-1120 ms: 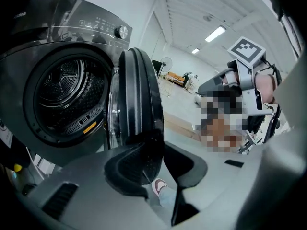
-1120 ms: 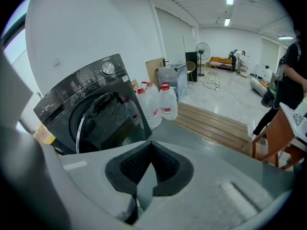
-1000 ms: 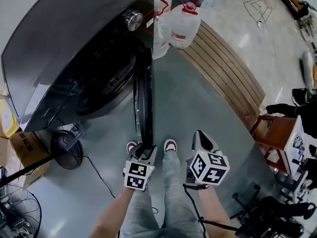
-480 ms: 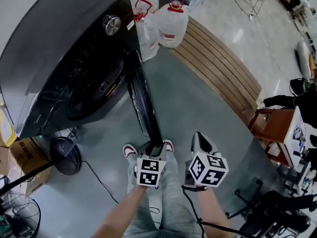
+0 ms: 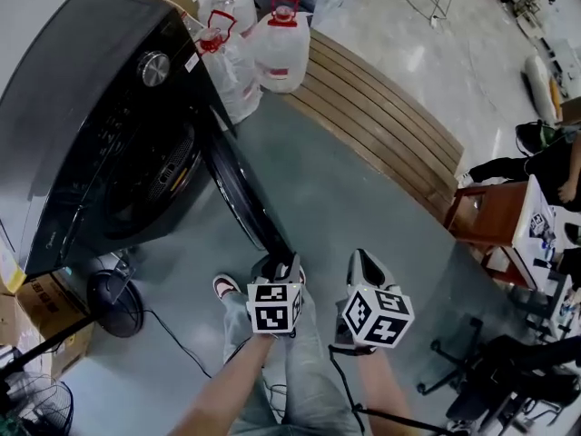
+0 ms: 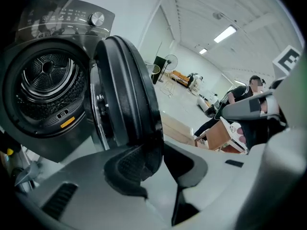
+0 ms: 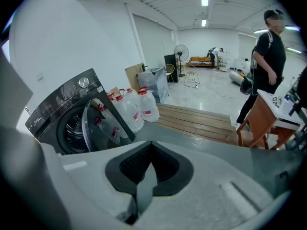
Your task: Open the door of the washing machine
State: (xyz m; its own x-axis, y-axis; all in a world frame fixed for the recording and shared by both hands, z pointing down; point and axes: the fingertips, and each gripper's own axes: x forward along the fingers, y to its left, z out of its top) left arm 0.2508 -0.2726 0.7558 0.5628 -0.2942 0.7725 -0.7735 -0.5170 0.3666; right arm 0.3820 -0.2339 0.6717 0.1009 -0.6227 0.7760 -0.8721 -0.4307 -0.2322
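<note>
The dark front-loading washing machine (image 5: 91,107) stands at the upper left of the head view. Its round door (image 5: 238,193) hangs swung well out from the drum opening. My left gripper (image 5: 280,266) is shut on the door's outer rim at its free edge. In the left gripper view the thick black door (image 6: 127,95) runs down between the jaws of the left gripper (image 6: 160,159), and the steel drum (image 6: 45,80) shows behind it. My right gripper (image 5: 363,266) hovers beside the left one, shut and holding nothing. In the right gripper view the right gripper (image 7: 151,150) points toward the machine (image 7: 62,114).
Large water jugs (image 5: 272,48) stand by the machine's right side next to a slatted wooden platform (image 5: 381,125). A floor fan (image 5: 113,302) and a cardboard box (image 5: 36,298) sit lower left. A wooden stool (image 5: 481,216) is at the right, and a person (image 7: 266,56) walks behind it.
The door has swung further out from the machine with my left gripper still on its rim, moving to the right. The right gripper moved along beside it.
</note>
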